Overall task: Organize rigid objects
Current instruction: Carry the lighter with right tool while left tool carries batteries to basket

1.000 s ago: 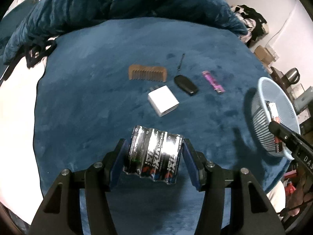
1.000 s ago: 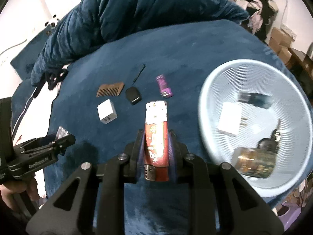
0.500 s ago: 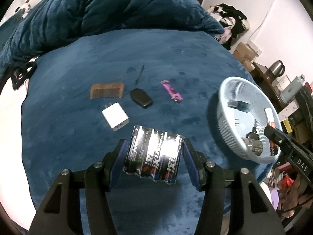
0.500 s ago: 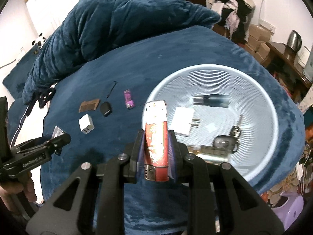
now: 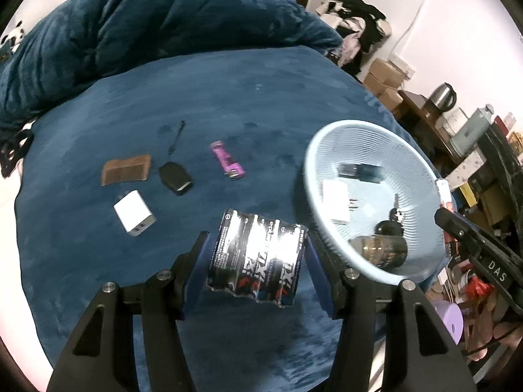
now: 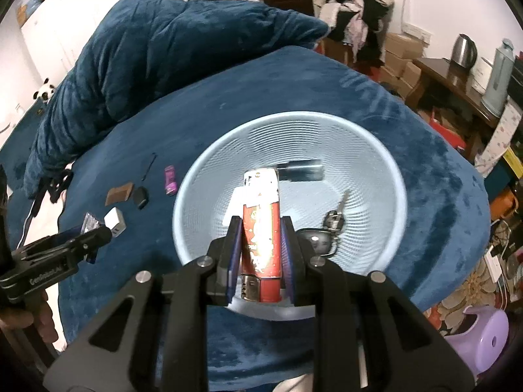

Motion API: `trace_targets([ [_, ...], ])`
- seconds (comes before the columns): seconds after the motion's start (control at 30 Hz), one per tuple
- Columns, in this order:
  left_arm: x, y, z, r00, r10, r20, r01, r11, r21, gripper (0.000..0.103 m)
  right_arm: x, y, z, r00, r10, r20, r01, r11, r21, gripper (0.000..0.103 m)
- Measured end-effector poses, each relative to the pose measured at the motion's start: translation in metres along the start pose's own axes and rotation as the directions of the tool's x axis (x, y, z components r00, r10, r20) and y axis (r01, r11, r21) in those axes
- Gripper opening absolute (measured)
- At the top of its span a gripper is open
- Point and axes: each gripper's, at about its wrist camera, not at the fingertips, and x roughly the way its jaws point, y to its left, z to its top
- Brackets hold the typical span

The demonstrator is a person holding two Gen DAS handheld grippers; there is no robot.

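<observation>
My left gripper (image 5: 258, 254) is shut on a shrink-wrapped battery pack (image 5: 258, 258), held above the blue blanket just left of the pale blue basket (image 5: 313, 150). My right gripper (image 6: 261, 248) is shut on a red and white lighter (image 6: 261, 225), held over the basket (image 6: 403, 209). The basket holds a white charger (image 5: 336, 196), a dark rectangular item (image 5: 359, 171), keys (image 6: 333, 220) and a brownish cylinder (image 5: 380, 250). On the blanket lie a wooden comb (image 5: 126, 170), a black key fob (image 5: 175, 176), a purple lighter (image 5: 227, 163) and a white charger (image 5: 134, 212).
A rumpled blue duvet (image 5: 147, 23) is heaped at the back. Cardboard boxes (image 6: 402, 55), a kettle (image 6: 464, 47) and a cluttered shelf (image 5: 483, 150) stand to the right. A purple stool (image 6: 483, 330) is below the bed's edge. The basket sits near the bed's right edge.
Both grippers have moved right toward the basket. The right gripper with the lighter went from beside the basket to over it. The left one with the batteries came up close to its rim.
</observation>
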Motion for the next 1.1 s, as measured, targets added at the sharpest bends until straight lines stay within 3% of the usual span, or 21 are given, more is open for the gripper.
trace_targets([
  [0.43, 0.025, -0.053, 0.022, 0.998, -0.058, -0.023, 0.059, 0.996, 0.062, 0.058, 0.000, -0.049, 0.012, 0.999, -0.046, 0.007, 0.046, 0.995, 0.084, 0.023],
  [1.1, 0.067, -0.101, 0.040, 0.990, -0.121, -0.077, 0.128, 0.987, 0.093, 0.058, 0.016, -0.072, 0.029, 0.999, -0.040, -0.007, 0.040, 0.992, 0.123, 0.023],
])
